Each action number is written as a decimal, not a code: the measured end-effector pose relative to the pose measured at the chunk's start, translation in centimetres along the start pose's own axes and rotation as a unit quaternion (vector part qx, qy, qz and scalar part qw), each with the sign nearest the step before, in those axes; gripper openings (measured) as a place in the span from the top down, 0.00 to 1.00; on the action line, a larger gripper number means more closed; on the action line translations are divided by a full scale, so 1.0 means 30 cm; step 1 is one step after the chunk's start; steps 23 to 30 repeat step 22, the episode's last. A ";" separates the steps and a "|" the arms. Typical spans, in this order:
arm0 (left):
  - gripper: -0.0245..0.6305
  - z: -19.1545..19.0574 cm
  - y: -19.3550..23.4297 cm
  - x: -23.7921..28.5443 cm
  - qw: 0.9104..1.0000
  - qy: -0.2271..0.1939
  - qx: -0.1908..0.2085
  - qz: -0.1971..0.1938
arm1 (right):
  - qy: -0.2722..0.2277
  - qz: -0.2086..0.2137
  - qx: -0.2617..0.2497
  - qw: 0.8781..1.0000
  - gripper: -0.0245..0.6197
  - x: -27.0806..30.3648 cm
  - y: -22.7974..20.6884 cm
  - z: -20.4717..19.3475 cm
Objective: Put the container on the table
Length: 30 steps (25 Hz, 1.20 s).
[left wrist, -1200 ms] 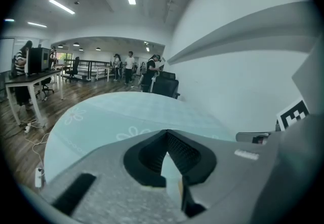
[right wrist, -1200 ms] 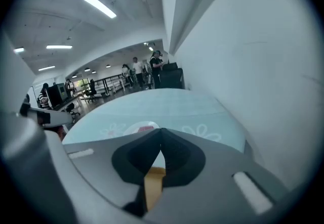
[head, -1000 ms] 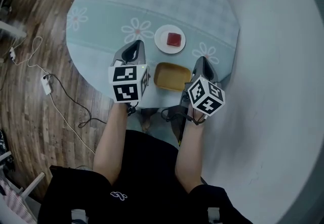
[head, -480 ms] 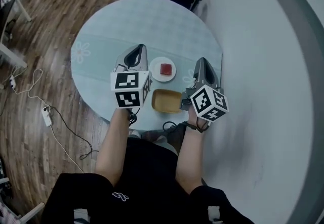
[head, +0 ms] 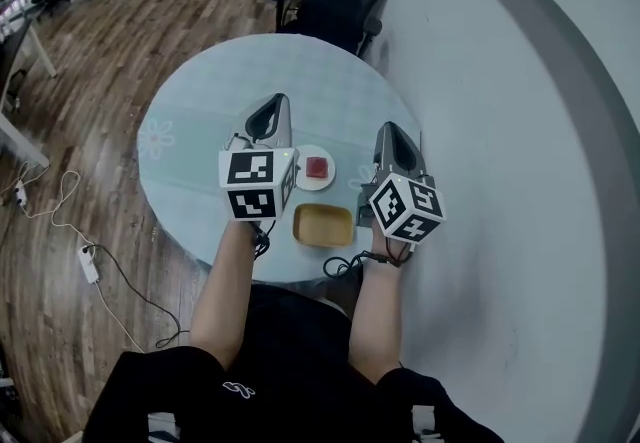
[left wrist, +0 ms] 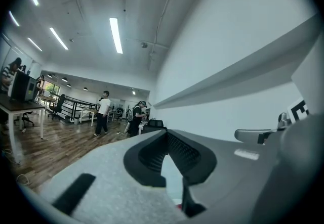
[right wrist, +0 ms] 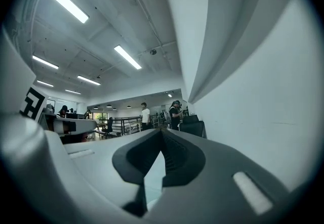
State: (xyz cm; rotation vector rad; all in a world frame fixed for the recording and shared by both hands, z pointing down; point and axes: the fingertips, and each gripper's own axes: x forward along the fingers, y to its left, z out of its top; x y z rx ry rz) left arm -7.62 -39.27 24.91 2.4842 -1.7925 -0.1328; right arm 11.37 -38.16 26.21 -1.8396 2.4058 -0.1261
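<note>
A shallow tan container [head: 323, 224] lies on the round table [head: 200, 131] near its front edge, between my two arms and touched by neither gripper. My left gripper [head: 268, 109] hangs high over the table left of the container, empty, its jaws closed together [left wrist: 164, 134]. My right gripper [head: 396, 131] is held at the same height over the table's right edge; its jaws [right wrist: 162, 132] are also closed with nothing in them. Both point level, away from me.
A white plate [head: 316, 168] with a red cube sits just beyond the container. A black office chair [head: 340, 1] stands behind the table. A power strip [head: 88, 266] and cables lie on the wooden floor at left. A white wall [head: 520, 181] curves along the right. People stand far back [left wrist: 104, 112].
Both grippers have risen well above the table, still shut. The table looks smaller and farther below now, and more of the room shows. The container and plate have stayed in place.
</note>
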 end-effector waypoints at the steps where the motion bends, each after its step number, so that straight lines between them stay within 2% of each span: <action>1: 0.96 0.003 -0.001 -0.001 1.000 -0.001 0.000 -0.001 | -0.001 0.001 -0.001 1.000 0.95 0.000 0.003 0.006; 14: 0.96 0.006 0.035 -0.028 1.000 -0.008 -0.015 0.008 | 0.001 0.011 -0.027 1.000 0.95 0.007 0.050 0.027; 22: 0.96 -0.015 0.097 -0.068 1.000 -0.001 -0.025 0.015 | 0.003 0.027 -0.045 0.999 0.95 0.026 0.133 0.031; 30: 0.96 -0.015 0.097 -0.068 1.000 -0.001 -0.025 0.015 | 0.003 0.027 -0.045 0.999 0.95 0.026 0.133 0.031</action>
